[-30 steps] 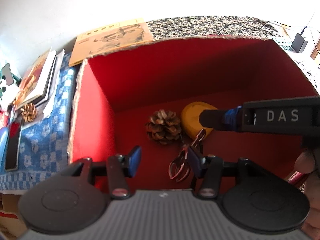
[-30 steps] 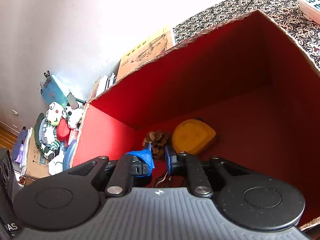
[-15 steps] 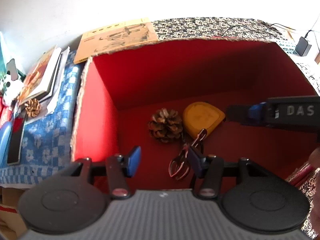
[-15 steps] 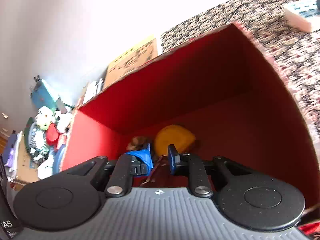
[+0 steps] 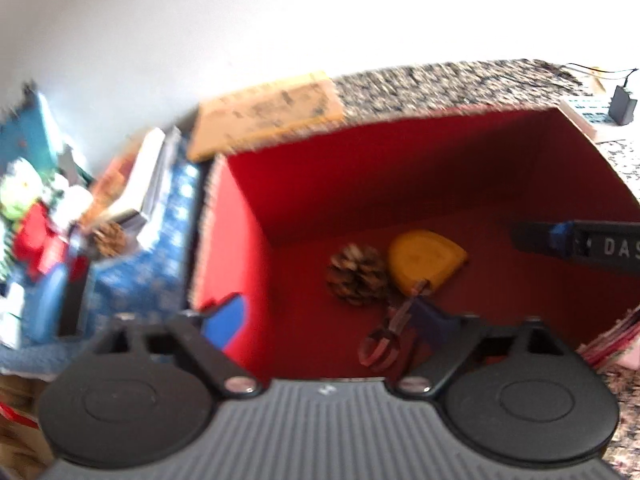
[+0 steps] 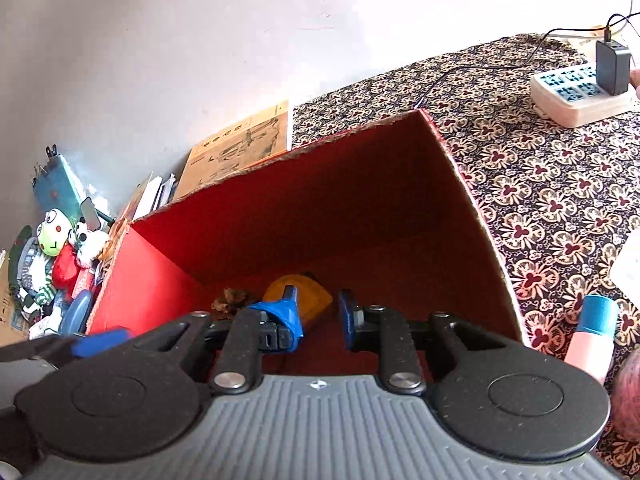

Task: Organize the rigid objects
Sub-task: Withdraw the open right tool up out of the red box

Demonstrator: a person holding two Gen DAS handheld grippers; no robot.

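The red box (image 6: 280,216) is the landmark and the biggest thing here, standing open-topped on the patterned cloth (image 6: 540,184). On its floor toward the far wall lie the yellow case (image 5: 424,260), the pine cone (image 5: 356,274) just to its left and touching or nearly so, and nearer the camera the small reddish pliers (image 5: 386,336), their tip close to the case. The left gripper (image 5: 332,320) hangs over the box's near edge with jaws opening wide and nothing between them; its right finger stands just beside the pliers, so a careless sweep could, I judge, catch the handles and drag them out or knock the case. The right gripper (image 6: 318,316) is also above the near edge, its jaws opening from almost pressed together, and no object is pinched; loose blue tape on its left finger (image 6: 286,316) could snag on the ragged cardboard rim. A second pine cone (image 5: 109,238) lies outside, left of the box, among books; it looks light and prickly and may slip from smooth pads. Readable writing is scant: "DAS" on the right gripper's side in the left view. The tan sheet (image 6: 240,148) behind the box carries print too small to read.
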